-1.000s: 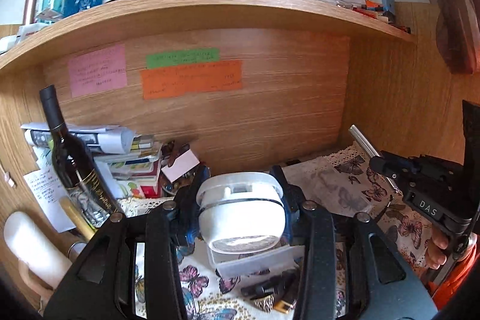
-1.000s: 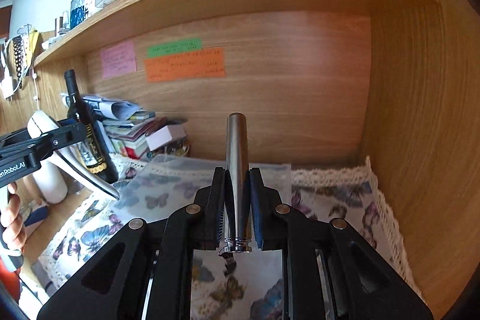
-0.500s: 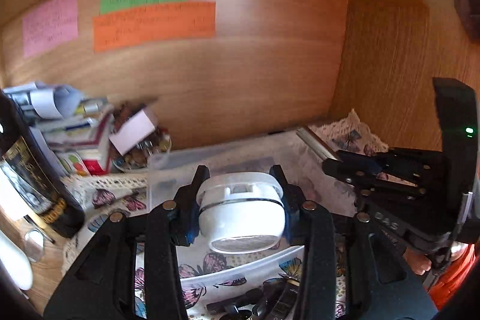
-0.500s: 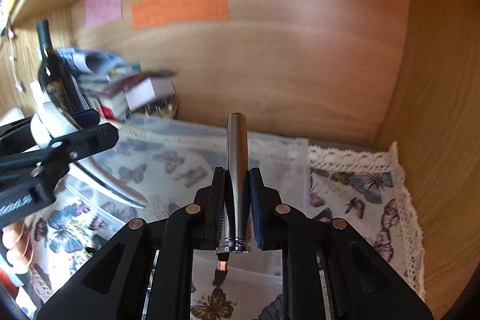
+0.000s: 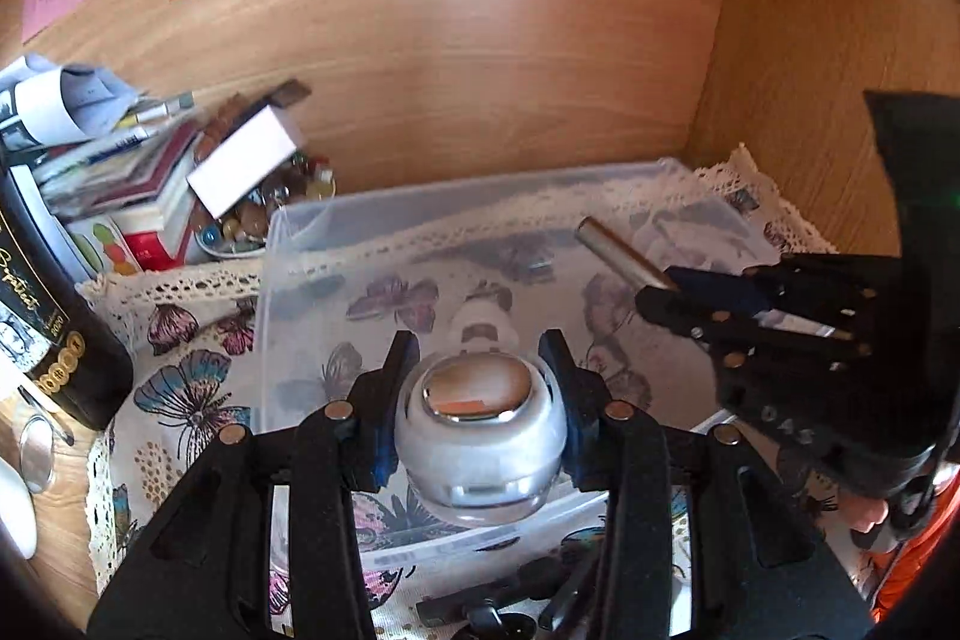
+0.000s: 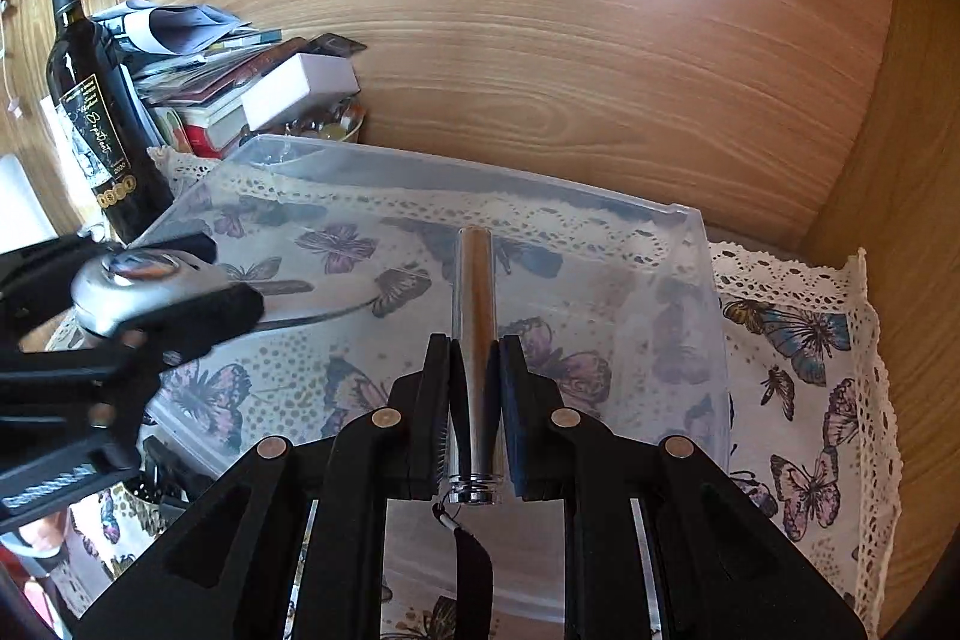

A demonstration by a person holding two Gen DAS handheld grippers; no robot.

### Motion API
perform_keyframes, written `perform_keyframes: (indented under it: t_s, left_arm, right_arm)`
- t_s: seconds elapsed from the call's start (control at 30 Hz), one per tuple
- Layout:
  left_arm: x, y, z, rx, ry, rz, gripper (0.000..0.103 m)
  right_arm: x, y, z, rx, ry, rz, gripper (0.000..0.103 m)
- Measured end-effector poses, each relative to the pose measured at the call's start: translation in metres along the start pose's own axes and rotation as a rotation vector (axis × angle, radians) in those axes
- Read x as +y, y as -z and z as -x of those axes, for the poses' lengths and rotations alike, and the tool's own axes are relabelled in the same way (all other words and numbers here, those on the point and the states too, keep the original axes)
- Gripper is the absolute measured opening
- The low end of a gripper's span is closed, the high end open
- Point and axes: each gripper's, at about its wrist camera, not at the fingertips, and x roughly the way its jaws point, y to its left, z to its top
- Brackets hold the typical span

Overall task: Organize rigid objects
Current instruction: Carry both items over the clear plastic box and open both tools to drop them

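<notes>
My left gripper (image 5: 480,370) is shut on a white rounded jar with a silver top (image 5: 480,436) and holds it over the near part of a clear plastic bin (image 5: 282,232). My right gripper (image 6: 477,358) is shut on a silver metal tube (image 6: 474,292) with a short black cord at its rear end, and holds it over the same bin (image 6: 696,244). The tube (image 5: 618,253) and right gripper (image 5: 666,298) show at the right of the left wrist view. The jar (image 6: 144,280) in the left gripper shows at the left of the right wrist view.
The bin sits on a butterfly-print cloth with a lace edge (image 6: 810,340) inside a wooden alcove. A dark wine bottle (image 6: 90,112), a pile of books and papers (image 6: 210,70) and a bowl of beads (image 5: 270,214) stand at the left. Small dark items (image 5: 510,598) lie before the bin.
Both grippers have moved forward and tilted down over the clear bin, each still holding its object. The upper shelf has left both views.
</notes>
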Motion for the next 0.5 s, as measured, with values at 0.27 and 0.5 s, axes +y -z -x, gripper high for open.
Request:
perform_keyframes:
  t_s: [0.27,0.5]
  left_arm:
    - [-0.005,-0.002,0.014,-0.047,-0.034,-0.025,0.041]
    - [-0.01,-0.006,0.055,-0.141,-0.061,-0.046,0.055]
  right_arm:
    - [0.002,-0.003,0.021,-0.055,0.0,0.005,0.023]
    - [0.003,-0.002,0.06,-0.144,0.013,0.005,0.034]
